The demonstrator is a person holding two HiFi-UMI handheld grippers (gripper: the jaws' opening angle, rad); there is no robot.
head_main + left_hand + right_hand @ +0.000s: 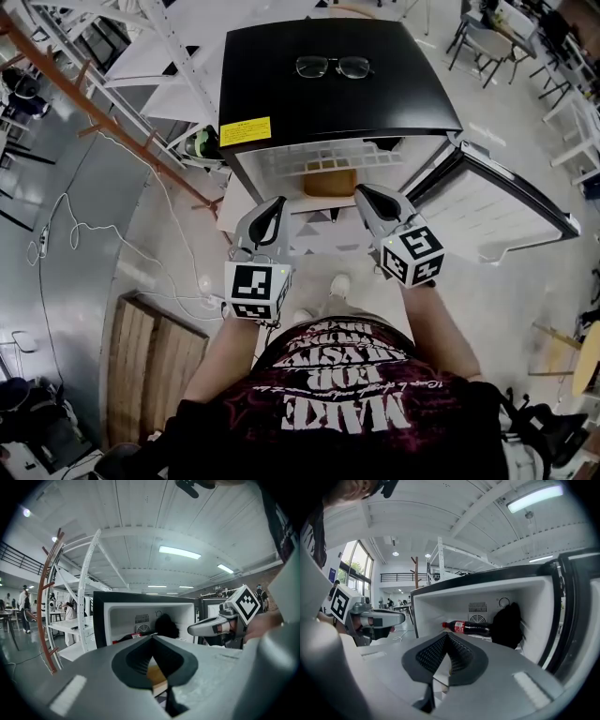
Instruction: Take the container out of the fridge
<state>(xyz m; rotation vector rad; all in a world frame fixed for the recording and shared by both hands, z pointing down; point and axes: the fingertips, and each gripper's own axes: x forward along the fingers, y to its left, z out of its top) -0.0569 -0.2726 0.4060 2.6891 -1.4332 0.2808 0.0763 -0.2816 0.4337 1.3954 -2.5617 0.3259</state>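
Note:
A small black fridge (328, 94) stands open in front of me. Under its white wire shelf (323, 157) shows a brown container (330, 183). My left gripper (275, 204) and right gripper (364, 194) hover side by side just outside the opening, both pointing in, apart from the container. The left gripper (152, 638) has its jaws together with nothing held. The right gripper (446, 634) is likewise shut and empty. Inside the fridge lie a cola bottle (466, 627) and a black object (507, 625) against the back wall.
The fridge door (497, 202) is swung open to the right. A pair of glasses (334, 67) rests on the fridge top. White shelving (159, 56) stands at the left, with a wooden pallet (155, 366) and a loose cable (75, 230) on the floor.

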